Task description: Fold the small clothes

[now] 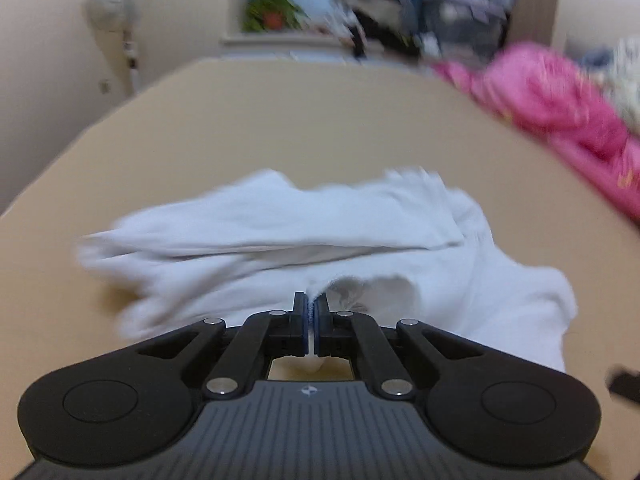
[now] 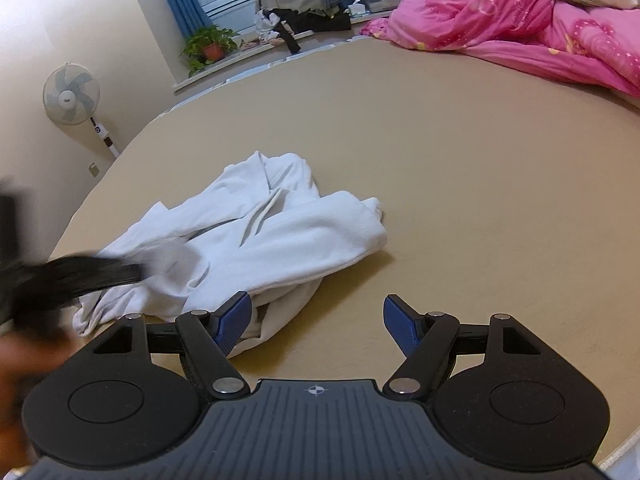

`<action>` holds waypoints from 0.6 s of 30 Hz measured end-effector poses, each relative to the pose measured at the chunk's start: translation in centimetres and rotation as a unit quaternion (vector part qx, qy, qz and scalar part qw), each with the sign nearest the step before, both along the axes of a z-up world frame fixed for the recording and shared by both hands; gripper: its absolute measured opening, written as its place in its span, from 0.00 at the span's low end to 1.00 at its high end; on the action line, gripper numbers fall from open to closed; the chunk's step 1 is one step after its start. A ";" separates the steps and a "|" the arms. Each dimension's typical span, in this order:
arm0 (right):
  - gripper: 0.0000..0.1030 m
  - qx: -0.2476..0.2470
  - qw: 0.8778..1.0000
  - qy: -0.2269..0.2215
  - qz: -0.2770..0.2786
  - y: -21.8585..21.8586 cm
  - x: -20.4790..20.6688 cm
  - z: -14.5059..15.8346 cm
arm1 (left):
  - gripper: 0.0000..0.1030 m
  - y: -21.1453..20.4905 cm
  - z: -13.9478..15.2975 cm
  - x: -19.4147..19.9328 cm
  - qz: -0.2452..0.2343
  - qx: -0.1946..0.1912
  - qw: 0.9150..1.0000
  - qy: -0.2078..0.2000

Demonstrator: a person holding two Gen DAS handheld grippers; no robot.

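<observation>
A crumpled white garment [image 2: 256, 248] is spread near the left edge of the tan bed [image 2: 460, 184], with wide bare sheet beyond it and to its right, up to the pink quilt [image 2: 520, 28] at the far side. The garment's near hem is pinched between the clenched pads of the left gripper [image 1: 311, 312]. The right gripper [image 2: 316, 320] is held released just right of the garment's near edge, with nothing between its pads.

Bare tan bed surface [image 2: 460, 184] lies open centre and right; pink quilt [image 2: 520, 28] blocks upper right
</observation>
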State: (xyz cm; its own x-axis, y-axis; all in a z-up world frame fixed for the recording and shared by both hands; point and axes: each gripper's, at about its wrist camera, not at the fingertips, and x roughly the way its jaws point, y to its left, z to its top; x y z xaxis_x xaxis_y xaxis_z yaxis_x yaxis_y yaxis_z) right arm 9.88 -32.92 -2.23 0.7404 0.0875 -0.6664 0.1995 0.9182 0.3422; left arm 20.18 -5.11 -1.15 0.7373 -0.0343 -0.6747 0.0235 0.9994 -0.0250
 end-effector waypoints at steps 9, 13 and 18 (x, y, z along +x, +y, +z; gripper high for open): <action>0.73 0.011 1.000 -0.007 -0.022 -0.1 -1.4 0.5 | 0.01 17.3 2.3 -17.5 0.089 -0.018 0.996 -0.003; 0.73 0.011 0.999 -0.014 -0.048 -0.4 -2.3 0.4 | 0.02 20.5 1.7 -19.6 0.116 -0.017 0.993 0.000; 0.73 0.034 0.998 -0.008 -0.054 -0.4 -2.3 -0.9 | 0.35 23.2 1.3 -17.5 0.117 -0.077 0.990 0.008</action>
State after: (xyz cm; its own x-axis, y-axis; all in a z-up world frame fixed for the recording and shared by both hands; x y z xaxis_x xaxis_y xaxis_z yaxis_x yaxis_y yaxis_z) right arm 7.56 -33.32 -3.10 0.7580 0.0509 -0.6503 0.2911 0.8658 0.4070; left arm 2.63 18.10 0.18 0.7259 0.0334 -0.6870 -0.2106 0.9616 -0.1758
